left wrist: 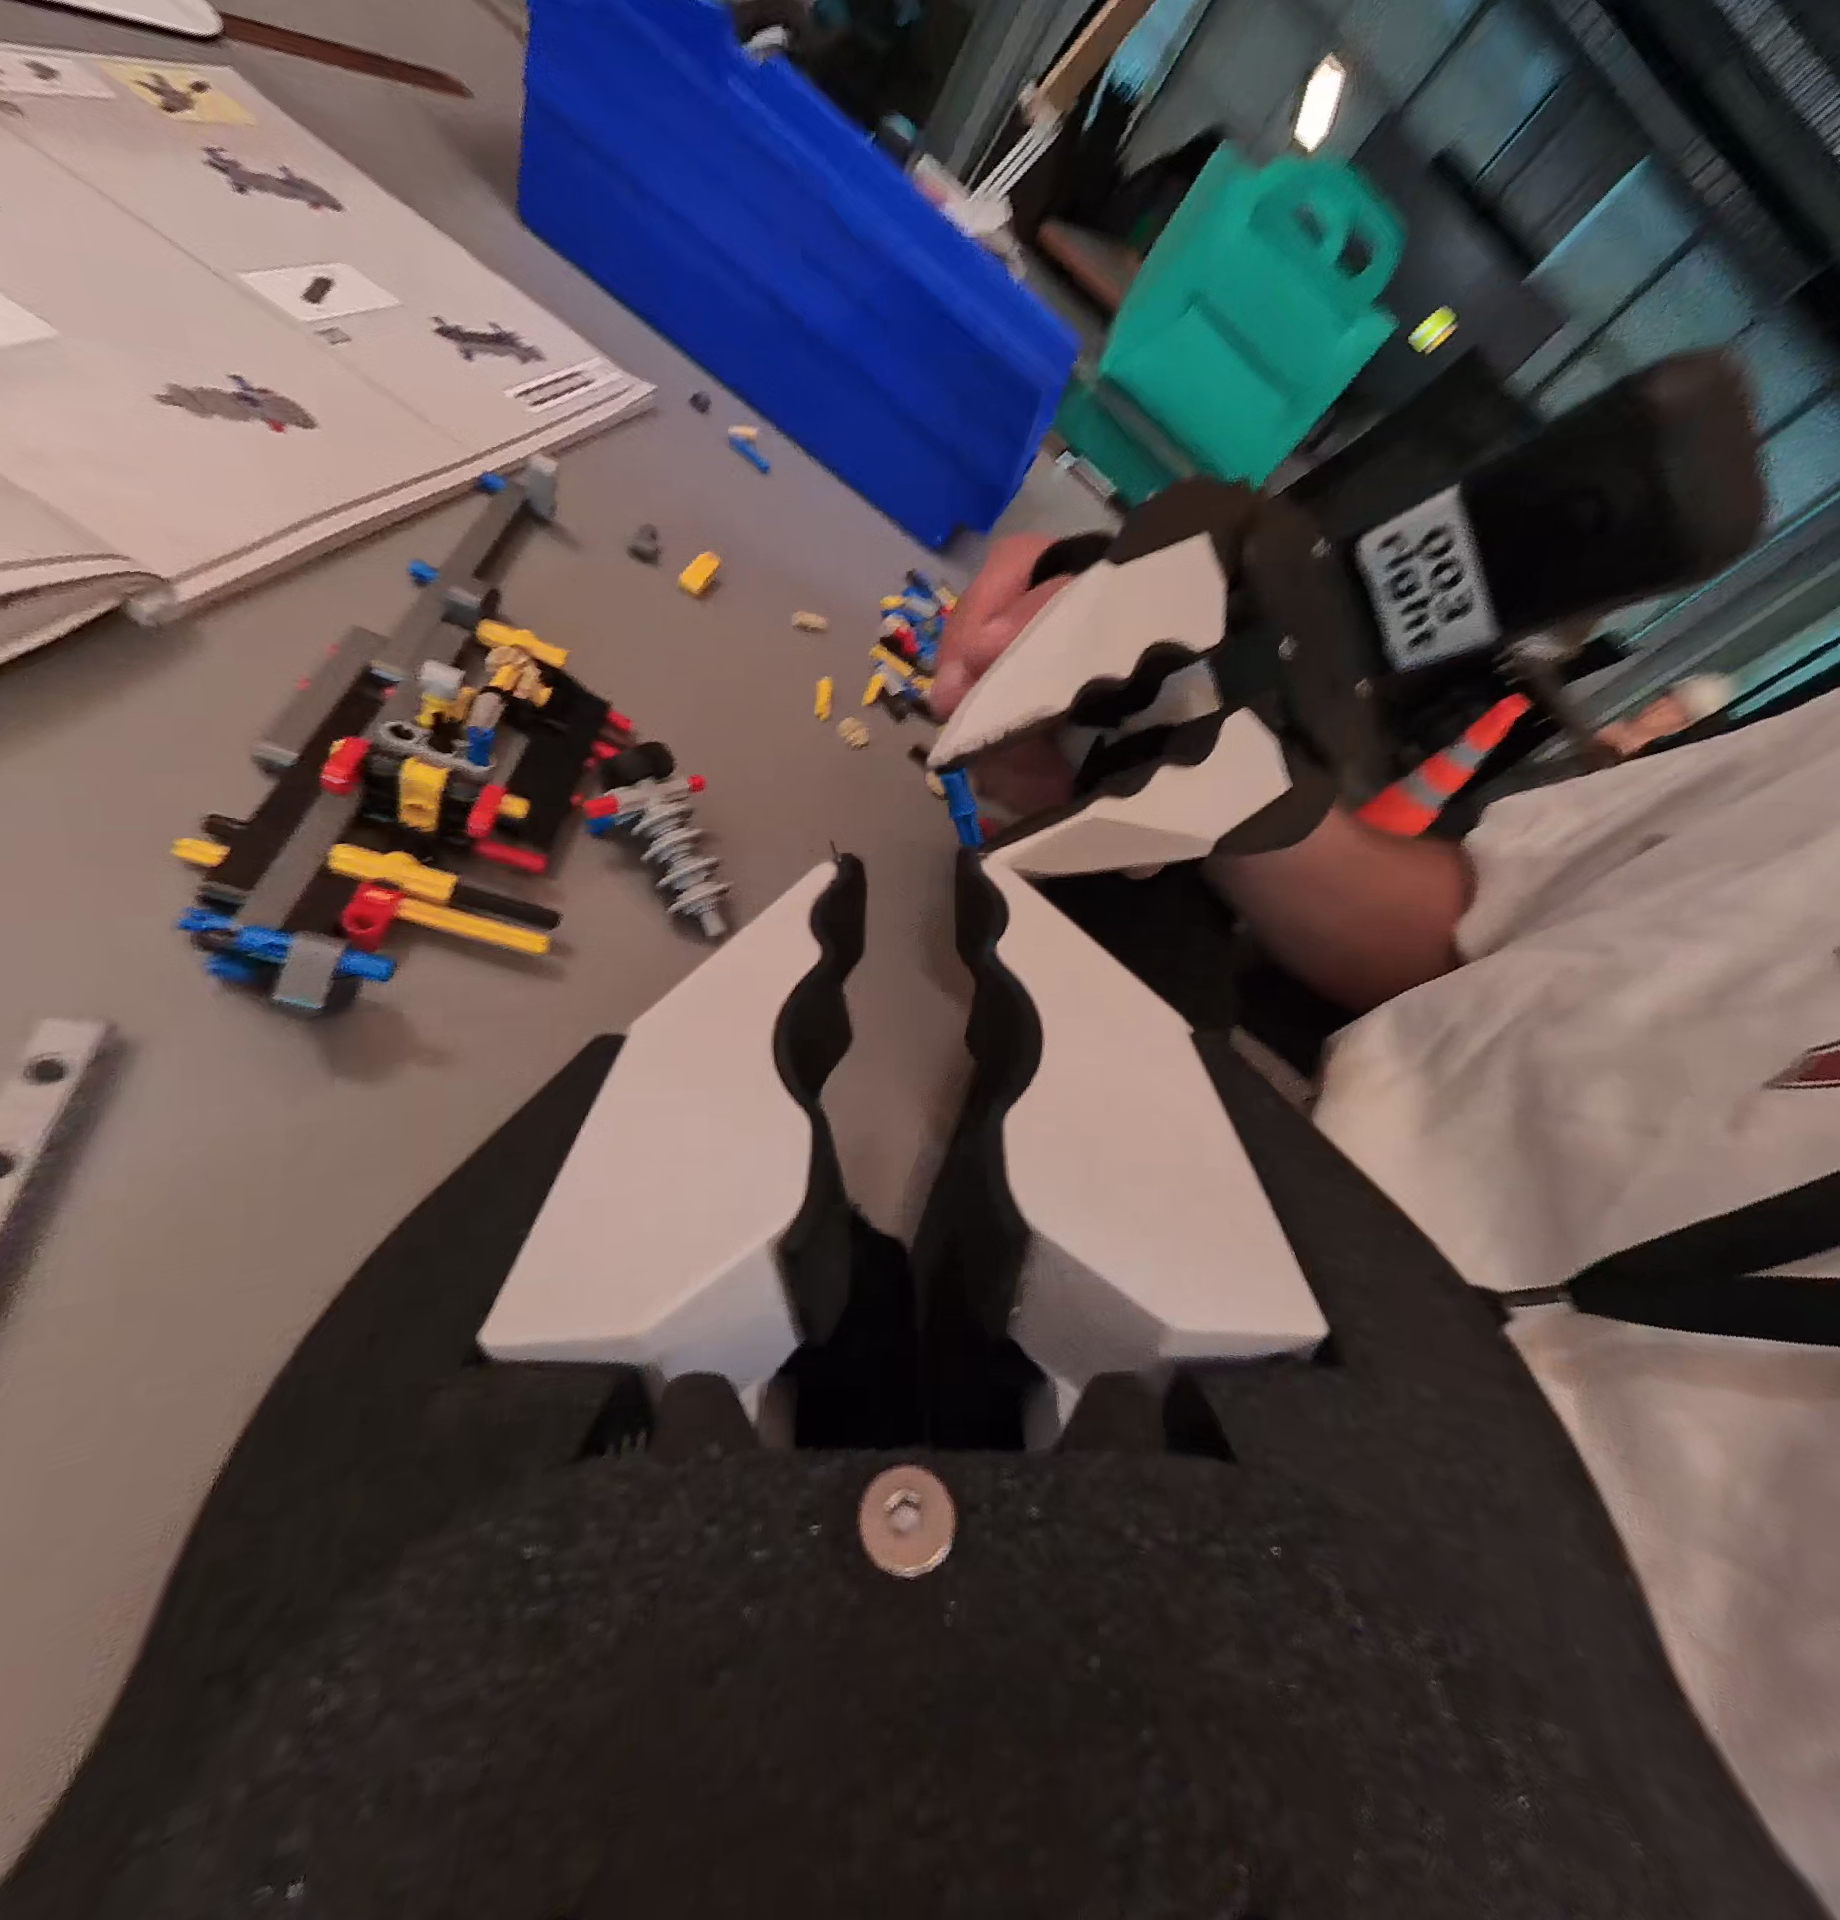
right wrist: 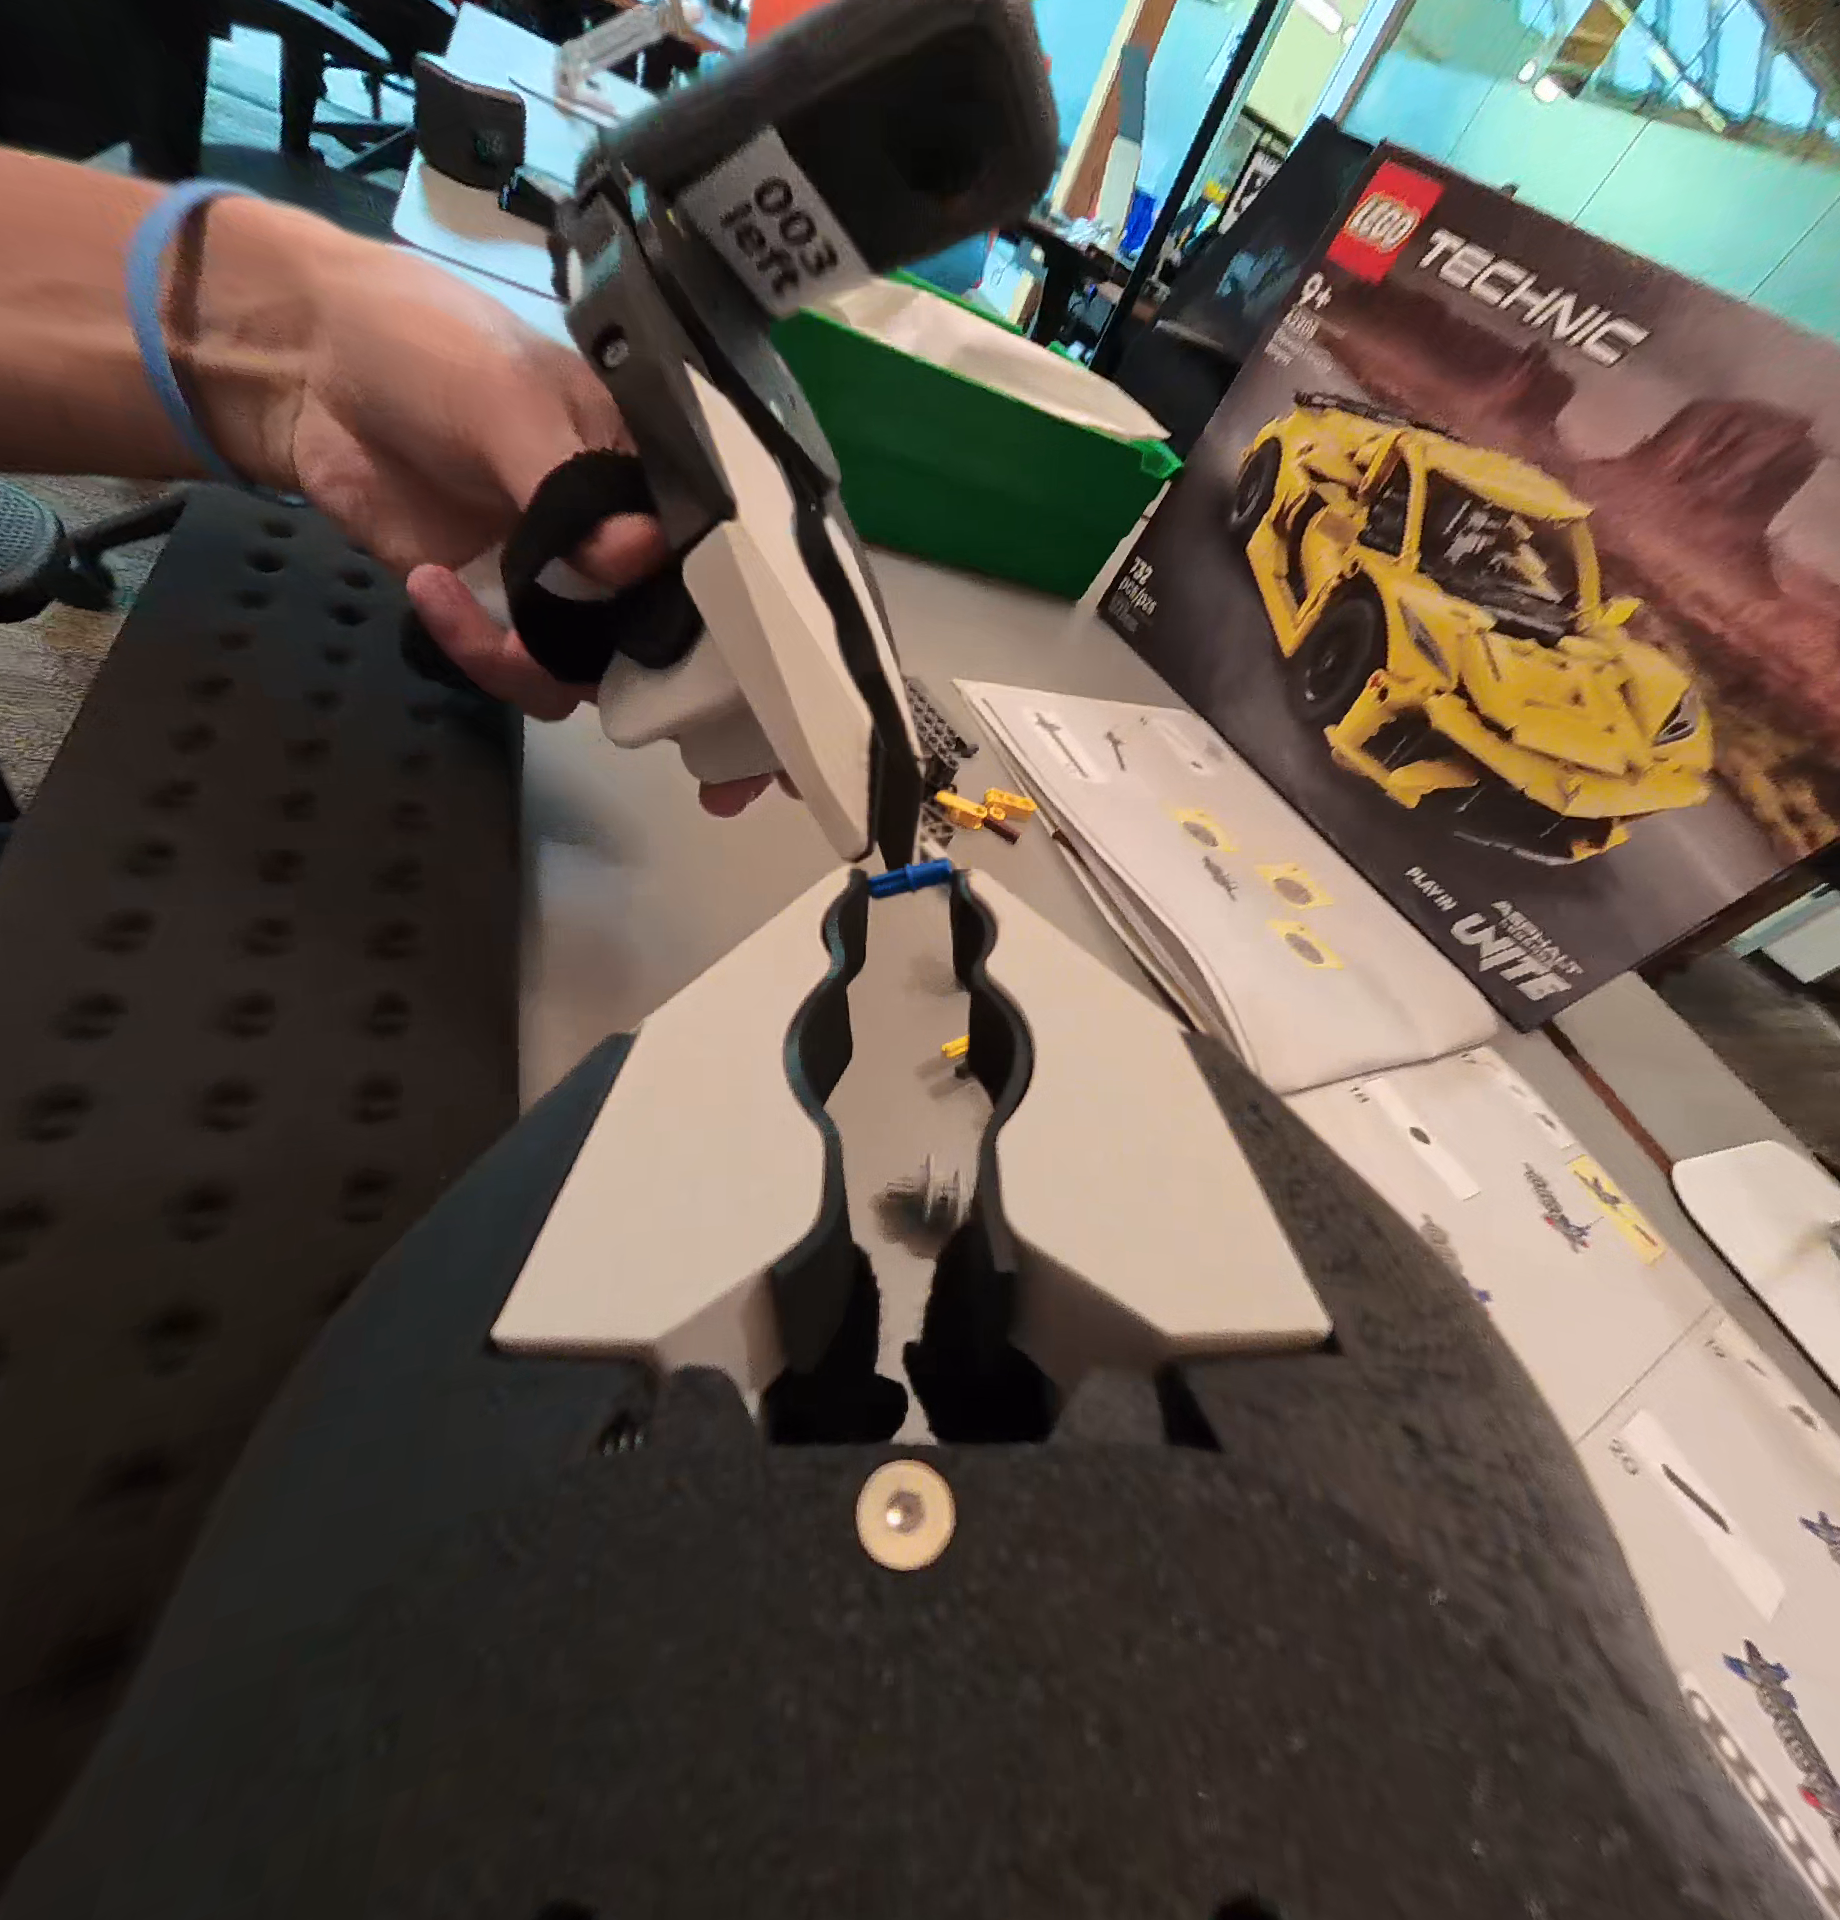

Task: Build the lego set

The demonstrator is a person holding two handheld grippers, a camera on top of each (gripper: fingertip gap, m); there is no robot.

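The right tool (right wrist: 908, 881) pinches a small blue pin (right wrist: 905, 878) crosswise at its very tips, lifted off the tabletop (left wrist: 147, 1195), while the left tool (left wrist: 911, 868) hangs narrowly parted and empty, its tips just beside the pin. This looks like a pin being readied for the half-built chassis (left wrist: 396, 800), which lies well apart to the left. Carrying it there calls for a steady grip; open tabletop lies between, with loose pieces (left wrist: 900, 634) and the instruction booklet (left wrist: 220, 343) bordering the route.
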